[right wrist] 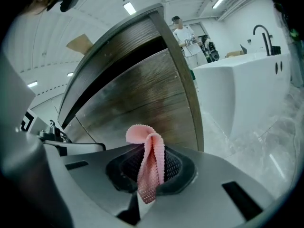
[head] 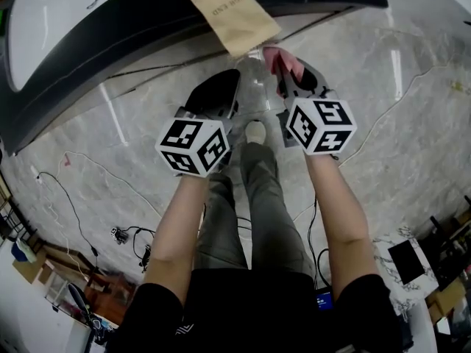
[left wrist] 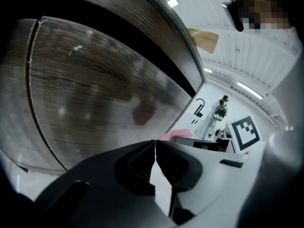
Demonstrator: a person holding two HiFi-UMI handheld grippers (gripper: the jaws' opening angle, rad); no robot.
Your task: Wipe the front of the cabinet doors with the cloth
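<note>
In front of the cabinet, left gripper (left wrist: 155, 156): fingers pressed together with nothing between them, held just beside the right.
Right gripper (right wrist: 151, 174): fingers pinching the pink cloth (right wrist: 151, 158), whose folded end stands free above them.
Cloth position: near the cabinet doors (right wrist: 142, 99); these angles do not settle whether it touches the wood.
Doors: dark wood grain with a patchy sheen and no clear wiped band.
Counter (head: 66, 28): white top above, with a brown envelope (head: 224, 9) overhanging its edge.
Progress: judged at or near the start, with both door fronts apparently left to wipe.
</note>
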